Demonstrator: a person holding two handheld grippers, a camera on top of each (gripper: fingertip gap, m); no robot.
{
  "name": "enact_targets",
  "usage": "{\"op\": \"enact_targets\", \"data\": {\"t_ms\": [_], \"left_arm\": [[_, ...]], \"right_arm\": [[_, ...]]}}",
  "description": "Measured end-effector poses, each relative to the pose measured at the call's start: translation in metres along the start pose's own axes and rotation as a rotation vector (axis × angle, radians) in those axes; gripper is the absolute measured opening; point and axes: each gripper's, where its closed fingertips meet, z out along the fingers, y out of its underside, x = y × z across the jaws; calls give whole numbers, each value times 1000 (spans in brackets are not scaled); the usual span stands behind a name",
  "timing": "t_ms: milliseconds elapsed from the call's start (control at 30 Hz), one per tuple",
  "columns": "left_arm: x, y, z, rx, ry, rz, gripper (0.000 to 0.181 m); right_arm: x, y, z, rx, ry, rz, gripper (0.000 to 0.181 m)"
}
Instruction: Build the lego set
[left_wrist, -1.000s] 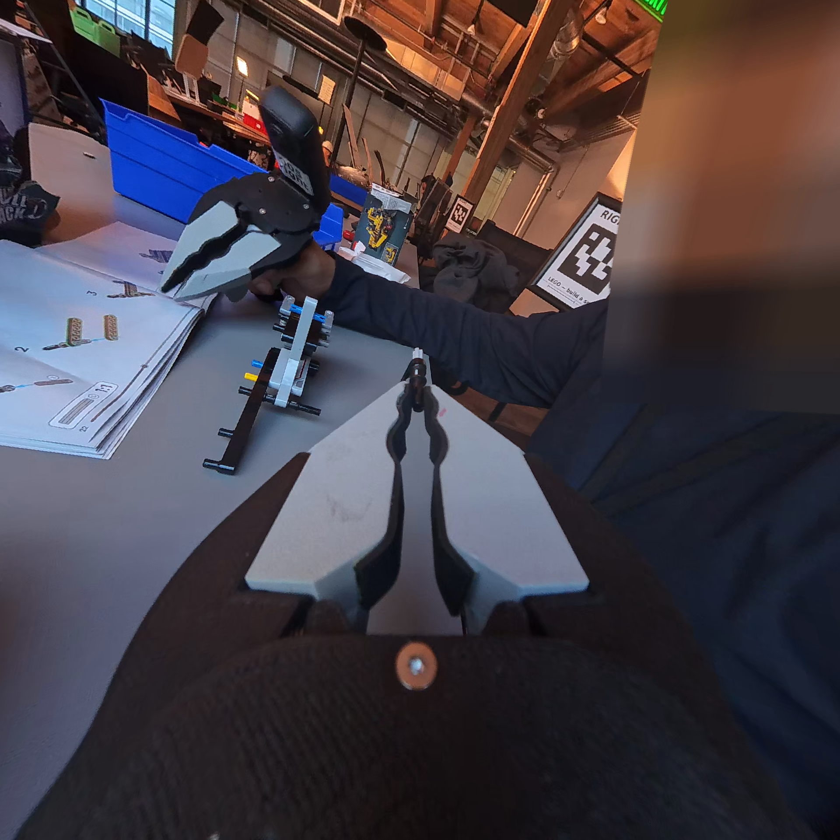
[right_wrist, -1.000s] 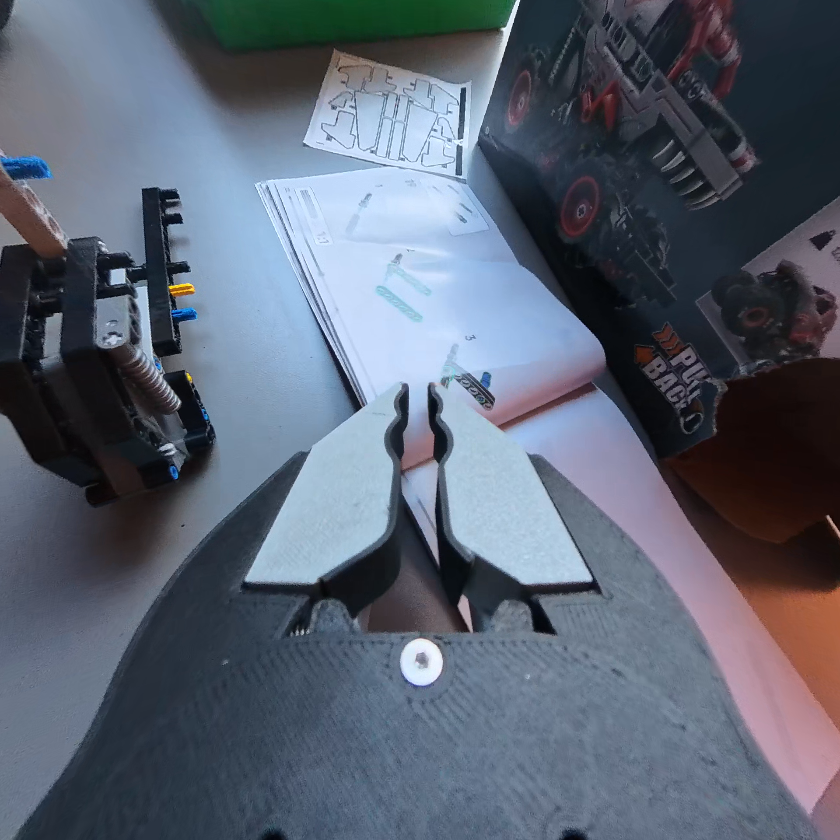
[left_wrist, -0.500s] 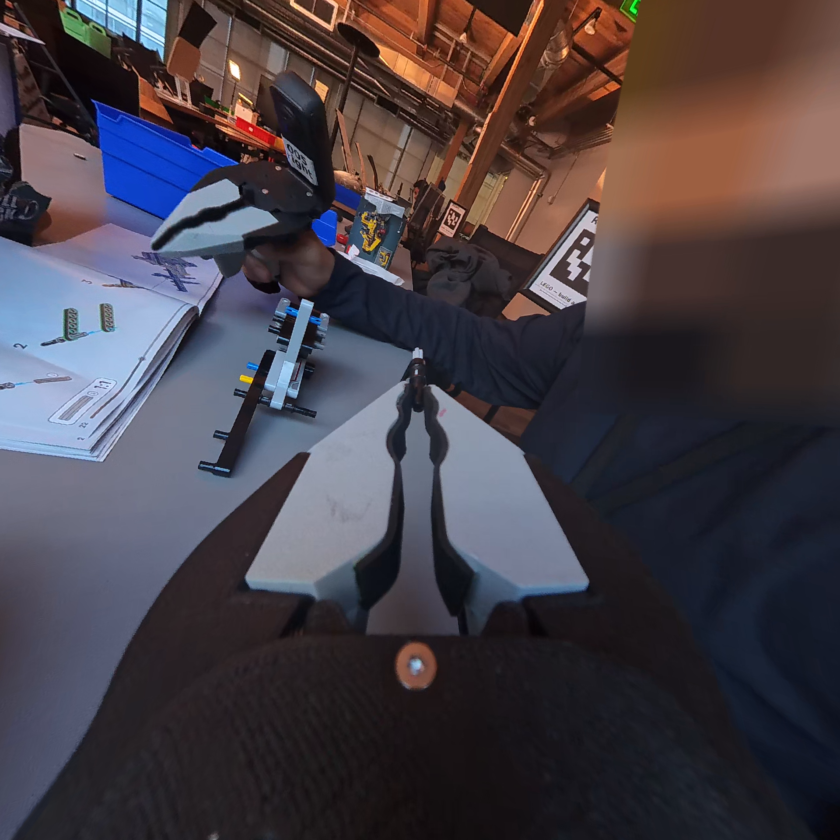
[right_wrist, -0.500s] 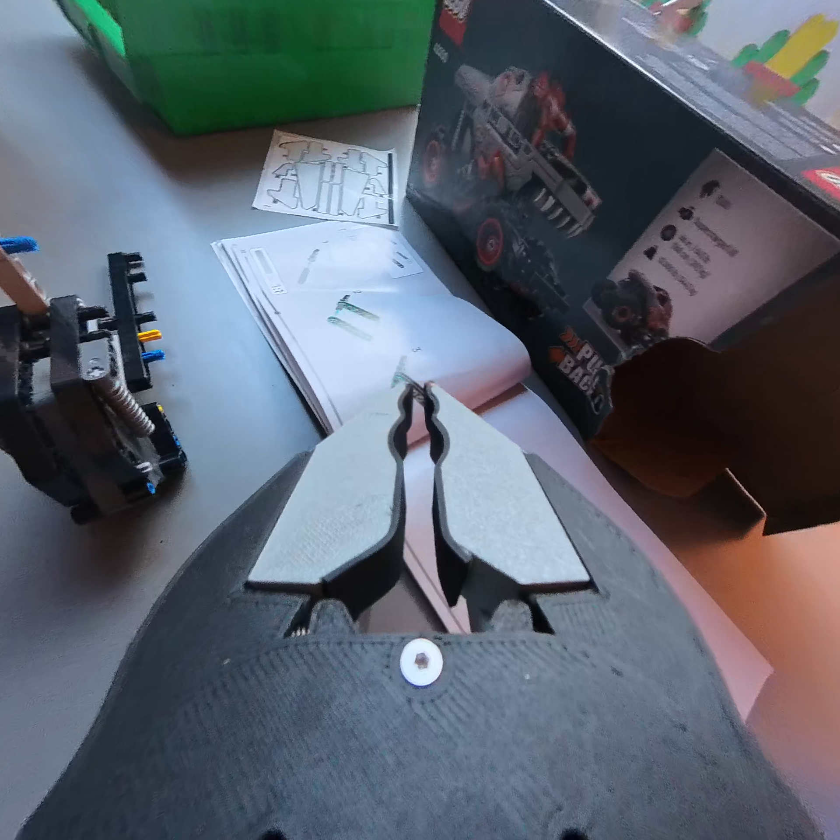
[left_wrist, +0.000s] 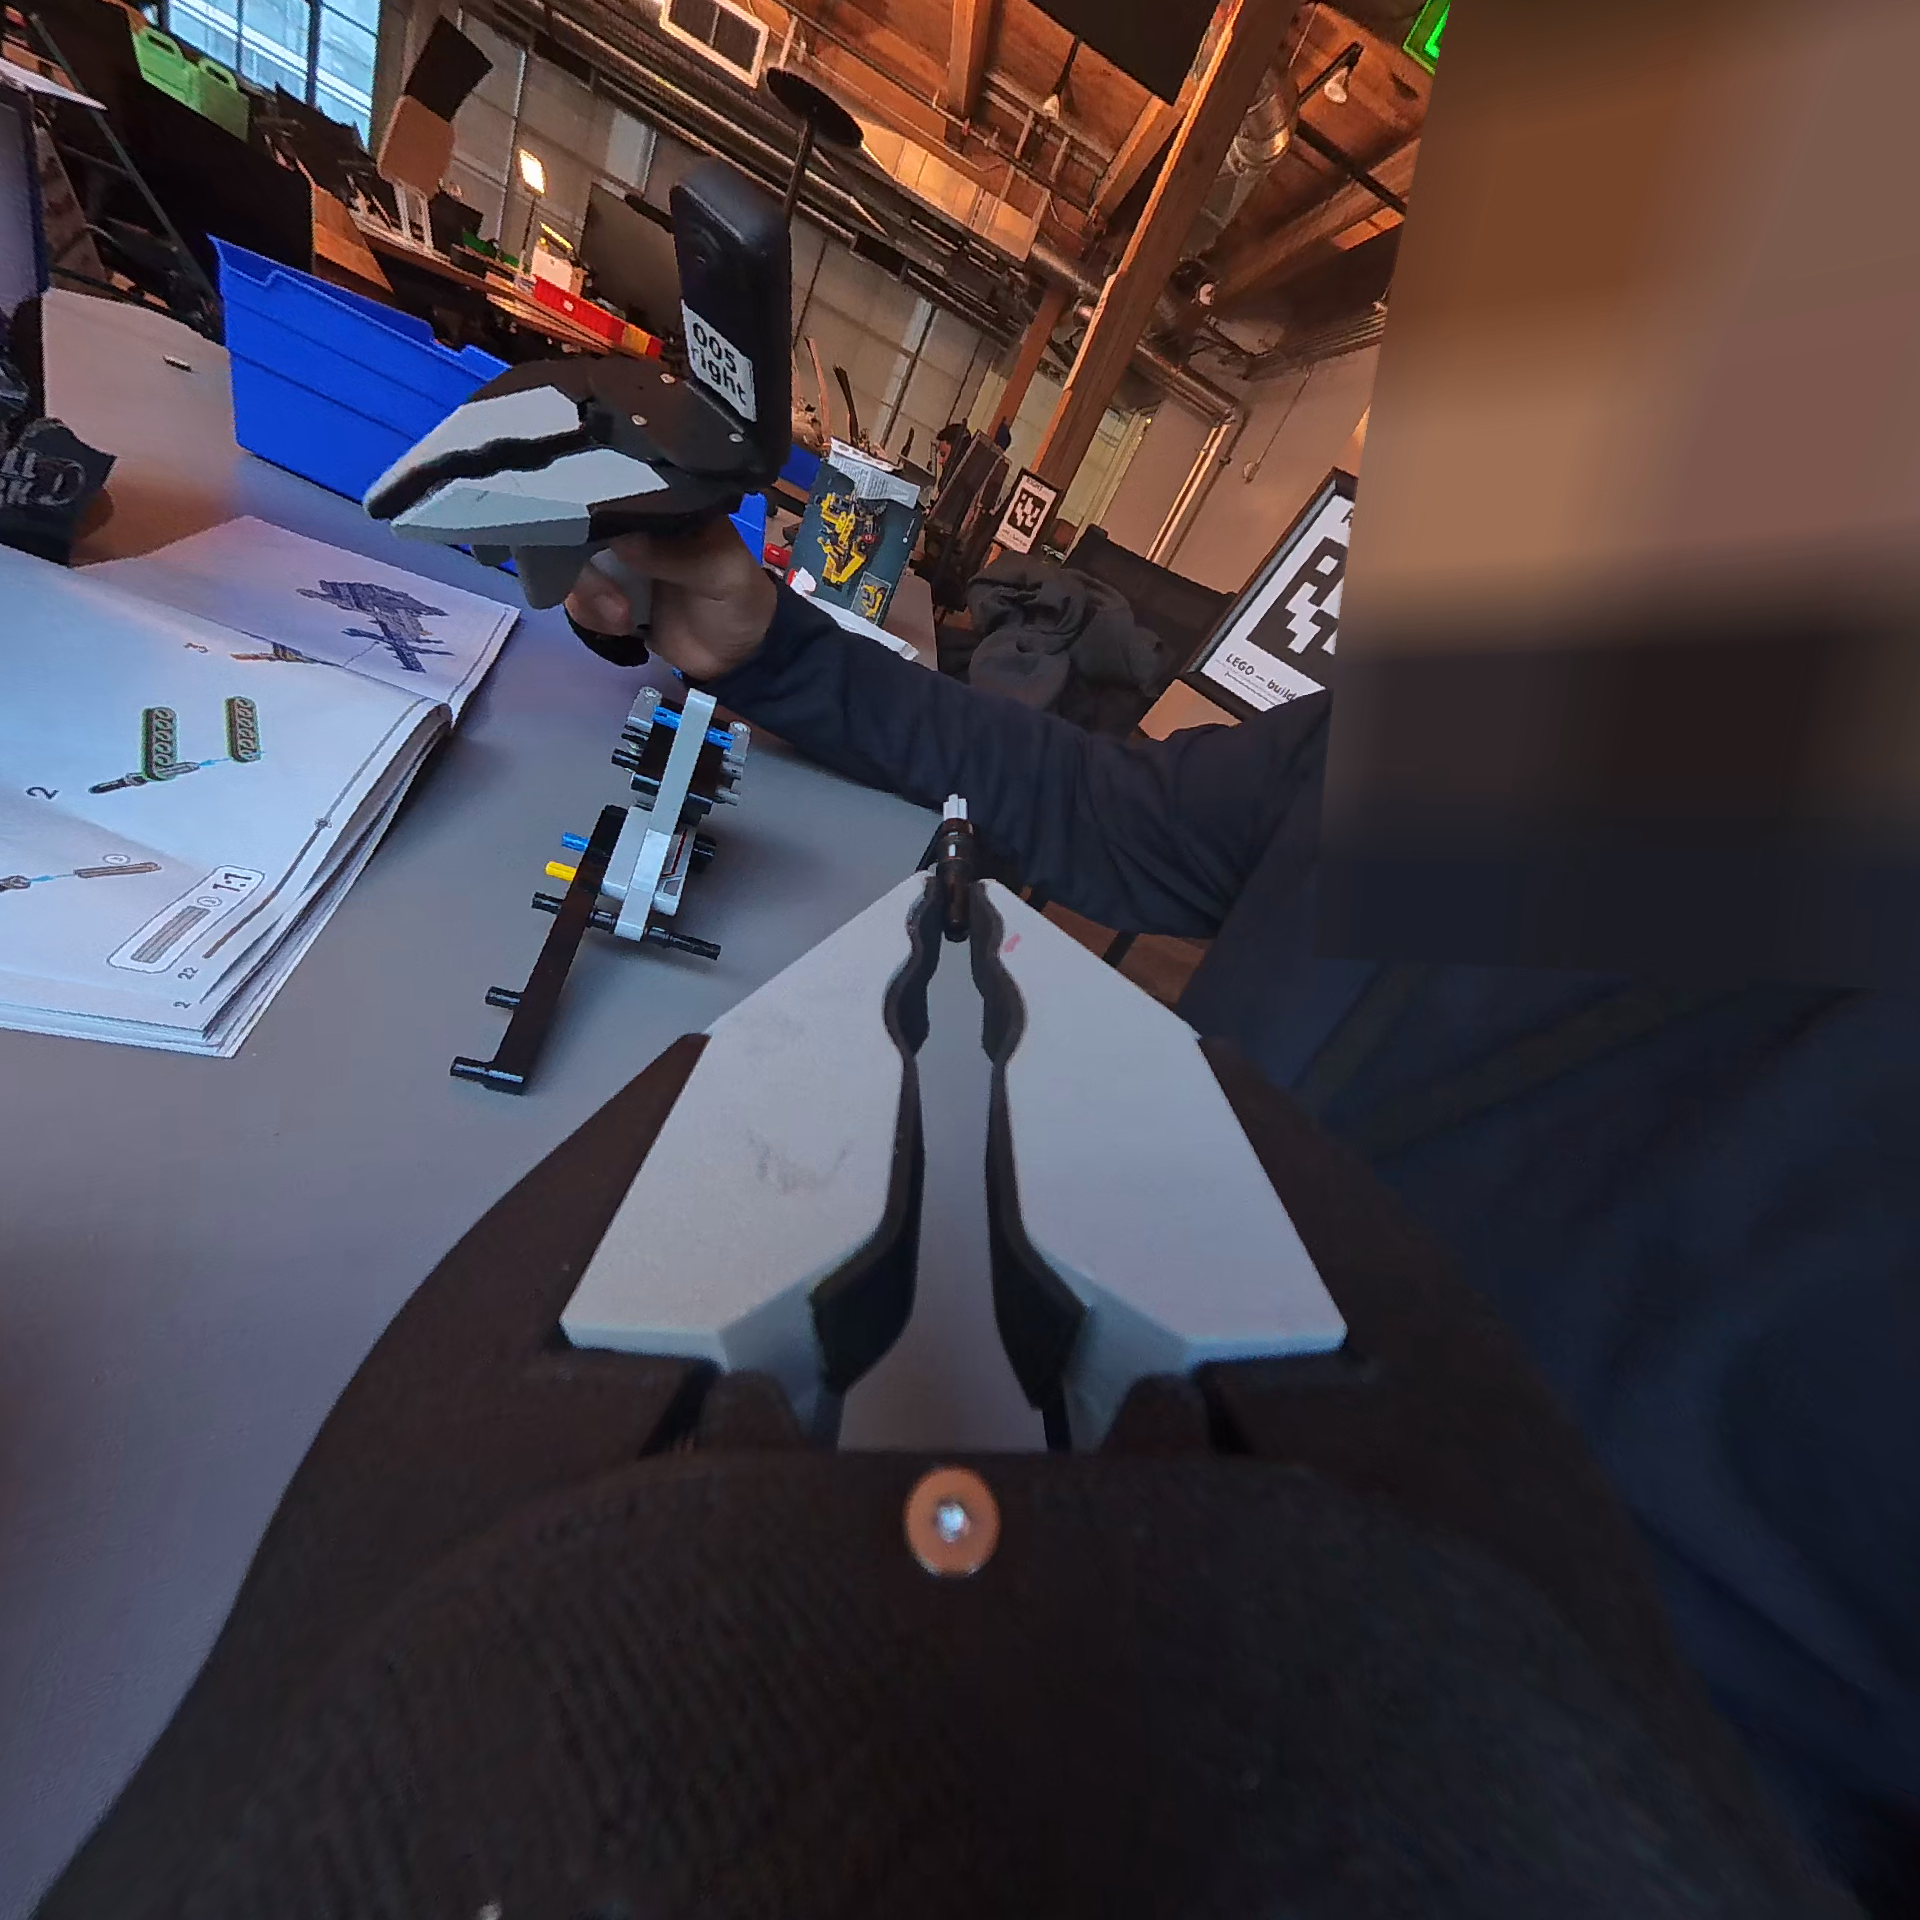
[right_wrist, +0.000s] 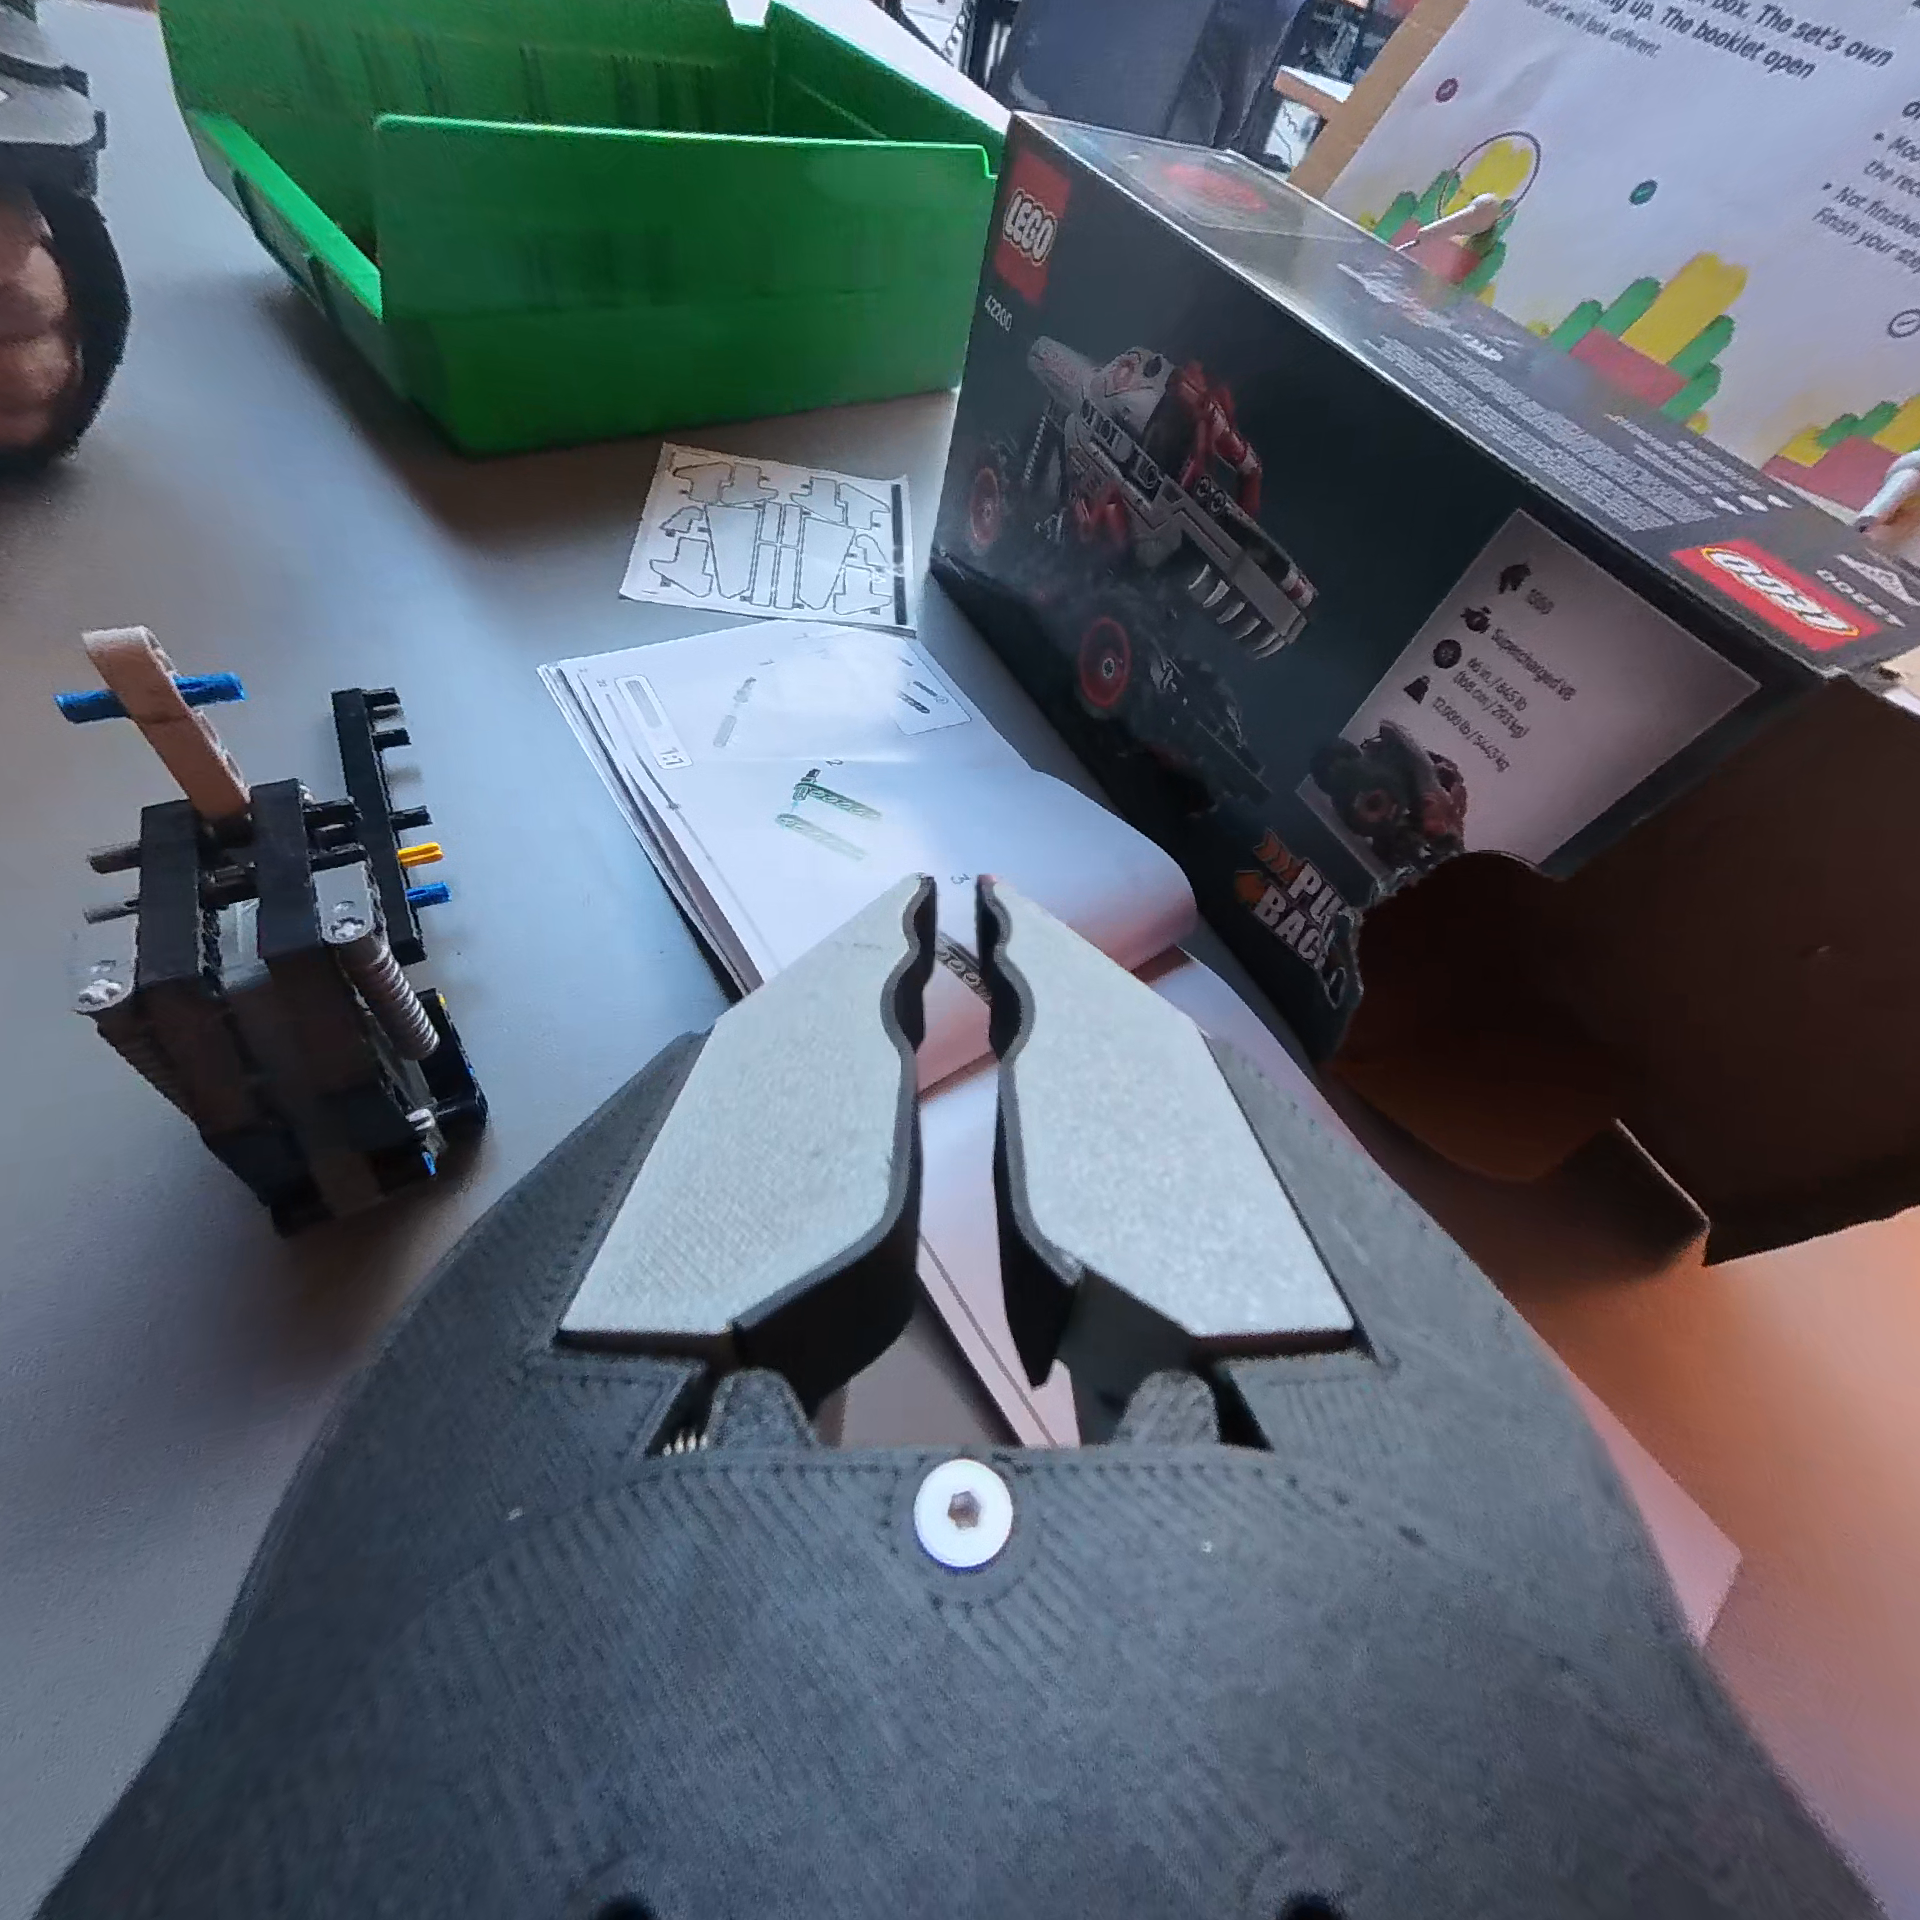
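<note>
My left gripper (left_wrist: 951, 902) is shut on a small black pin with a white tip (left_wrist: 954, 836), held above the grey table's near edge. The partly built black and grey lego assembly (left_wrist: 657, 831) stands on the table ahead and to the left of it, with blue and yellow pins sticking out. In the right wrist view the assembly (right_wrist: 281, 997) is to the left, with a tan beam and a spring. My right gripper (right_wrist: 956, 888) hovers over the open instruction booklet (right_wrist: 831, 790), jaws almost together and empty. It also shows in the left wrist view (left_wrist: 416, 499), raised above the booklet (left_wrist: 208, 748).
The lego box (right_wrist: 1299, 582) stands right of the booklet, its torn end open. A sticker sheet (right_wrist: 769, 540) lies behind the booklet, and a green bin (right_wrist: 582, 239) behind that. A blue bin (left_wrist: 322, 364) stands at the far side. A person's sleeve (left_wrist: 1039, 769) crosses behind the assembly. The grippers' ends are close to 25 cm from one another.
My right gripper has lifted and tilted up over the booklet, so the box and green bin come into its view. My left gripper has stayed put with the pin.
</note>
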Motion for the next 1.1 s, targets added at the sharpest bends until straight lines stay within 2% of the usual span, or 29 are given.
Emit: {"op": "enact_targets", "data": {"t_ms": [200,333,467,567,733,867,1100], "left_arm": [[0,0,0,3,0,1,3],[0,-1,-1,6,-1,5,3],[0,-1,-1,9,-5,9,3],[0,-1,-1,9,-9,13,3],[0,-1,-1,12,-10,12,3],[0,-1,-1,8,-11,11,3],[-1,0,0,-3,-13,8,3]], "right_arm": [[-4,-12,-7,66,-26,7,18],[-21,-27,-15,115,-80,-36,22],[-54,-45,-23,172,-182,-108,25],[-100,-52,-28,180,-359,-176,15],[-174,-33,-25,50,-613,-300,22],[-199,-21,-25,-15,-688,-354,22],[-224,-1,-11,-121,-689,-400,24]]}}
